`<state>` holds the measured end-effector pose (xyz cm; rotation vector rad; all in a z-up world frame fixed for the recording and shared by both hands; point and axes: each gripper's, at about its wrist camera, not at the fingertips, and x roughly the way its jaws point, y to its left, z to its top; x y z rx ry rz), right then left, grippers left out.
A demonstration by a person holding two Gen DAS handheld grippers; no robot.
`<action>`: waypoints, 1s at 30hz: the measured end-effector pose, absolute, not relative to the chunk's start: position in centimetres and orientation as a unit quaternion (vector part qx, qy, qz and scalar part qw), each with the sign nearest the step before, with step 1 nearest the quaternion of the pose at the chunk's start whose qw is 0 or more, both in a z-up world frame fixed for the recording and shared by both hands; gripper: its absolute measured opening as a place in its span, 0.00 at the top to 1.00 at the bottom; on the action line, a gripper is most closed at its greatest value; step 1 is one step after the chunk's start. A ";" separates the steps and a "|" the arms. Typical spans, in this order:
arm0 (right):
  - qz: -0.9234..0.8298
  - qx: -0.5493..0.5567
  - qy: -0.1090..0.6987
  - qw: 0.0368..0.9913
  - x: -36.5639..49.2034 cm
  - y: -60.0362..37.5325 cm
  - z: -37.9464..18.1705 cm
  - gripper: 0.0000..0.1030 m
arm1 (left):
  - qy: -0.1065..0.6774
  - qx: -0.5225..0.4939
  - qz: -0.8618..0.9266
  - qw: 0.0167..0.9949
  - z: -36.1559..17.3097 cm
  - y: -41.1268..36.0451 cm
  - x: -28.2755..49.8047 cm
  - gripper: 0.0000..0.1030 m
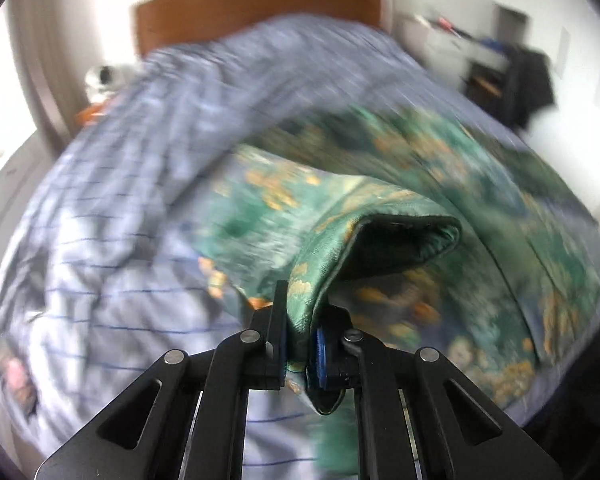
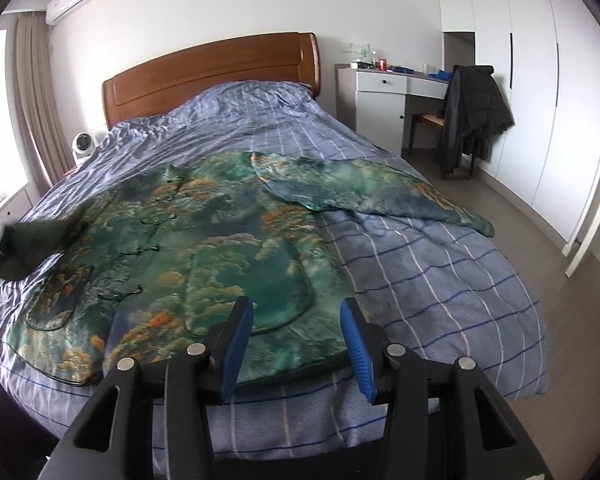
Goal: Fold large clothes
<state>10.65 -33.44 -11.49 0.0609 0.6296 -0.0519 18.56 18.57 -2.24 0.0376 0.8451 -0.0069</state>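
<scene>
A large green jacket (image 2: 228, 240) with an orange and teal print lies spread front-up on the bed. Its right sleeve (image 2: 372, 192) stretches out to the right. My left gripper (image 1: 300, 344) is shut on the cuff of the left sleeve (image 1: 380, 236) and holds it lifted above the bed; that view is blurred. The lifted dark cuff also shows in the right wrist view (image 2: 28, 244) at the far left. My right gripper (image 2: 296, 336) is open and empty, above the jacket's near hem.
The bed has a blue checked cover (image 2: 440, 280) and a wooden headboard (image 2: 212, 68). A white desk (image 2: 384, 92) and a chair with a black coat (image 2: 472, 112) stand at the right. A small white fan (image 2: 84, 144) sits left of the bed.
</scene>
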 end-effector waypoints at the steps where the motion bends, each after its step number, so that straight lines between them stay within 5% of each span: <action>1: -0.023 0.030 0.309 0.950 10.6 -33.2 -11.4 0.55 | 0.403 0.016 0.015 0.915 -1.7 19.8 18.4 0.91; 6: -0.006 0.034 0.310 0.950 10.5 -32.2 -11.5 0.55 | 0.394 -0.016 0.130 0.910 -1.0 27.8 17.7 0.84; 11: -0.003 0.027 0.306 0.952 9.8 -31.7 -11.4 0.55 | 0.388 -0.057 0.240 0.888 -3.2 33.1 16.0 0.38; 16: -0.027 0.011 0.294 0.955 9.4 -32.4 -11.1 0.53 | 0.390 -0.084 0.227 0.889 -5.1 32.4 14.2 0.27; 20: -0.043 0.021 0.296 0.954 9.4 -33.5 -11.3 0.49 | 0.380 -0.085 0.199 0.899 -5.9 27.7 12.7 0.06; 30: -0.051 0.014 0.297 0.954 9.8 -33.2 -11.2 0.41 | 0.364 -0.102 0.139 0.916 -7.1 16.4 11.1 0.04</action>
